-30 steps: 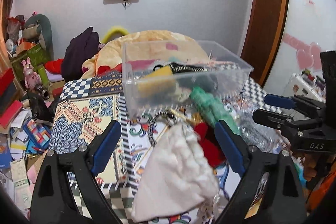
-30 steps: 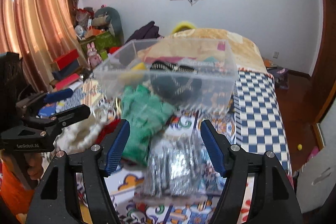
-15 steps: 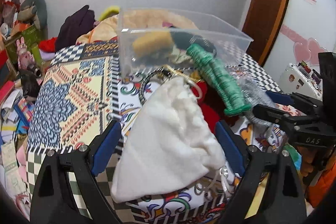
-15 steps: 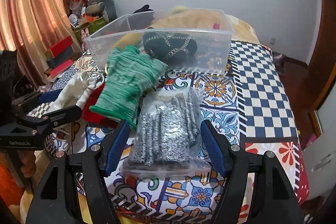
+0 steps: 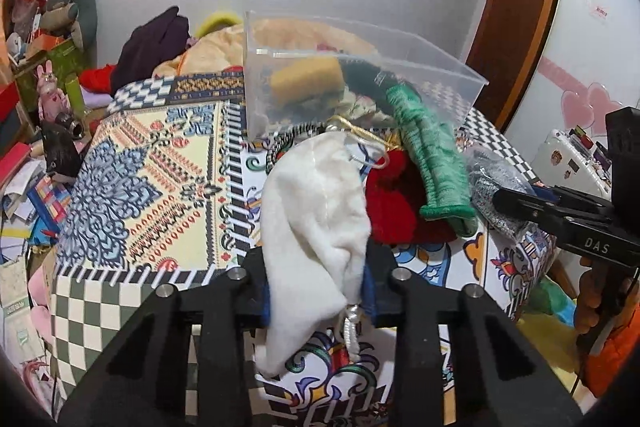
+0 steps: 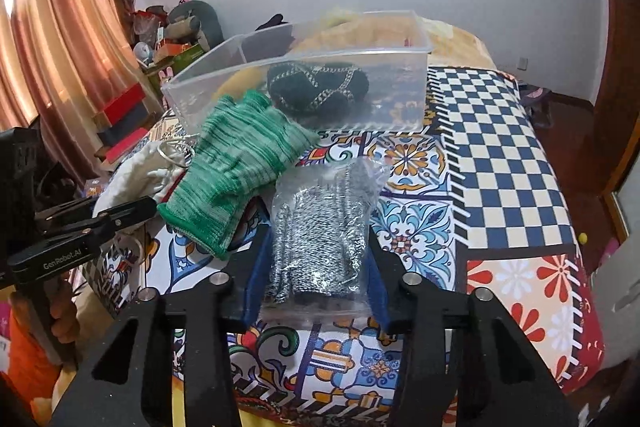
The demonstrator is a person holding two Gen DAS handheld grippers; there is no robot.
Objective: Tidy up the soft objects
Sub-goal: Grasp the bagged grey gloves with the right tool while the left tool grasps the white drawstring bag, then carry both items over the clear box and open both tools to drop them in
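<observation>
Reaching level over the near edge of the patterned bed [image 6: 500, 147], both grippers are held side by side. The left gripper [image 5: 316, 291] has its jaws closed on the white pouch [image 5: 316, 211]; the right gripper [image 6: 314, 285] has its jaws closed on the bagged grey gloves [image 6: 320, 235]. Between them the green glove [image 6: 240, 167] is draped over a red item [image 5: 390, 203]. Farther back stands the clear bin [image 6: 304, 67], where a dark pouch [image 6: 316, 87] and a yellow item [image 5: 308, 81] are kept.

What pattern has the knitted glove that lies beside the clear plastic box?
The knitted glove is striped green and white, with a solid green cuff; the right wrist view shows it best.
</observation>
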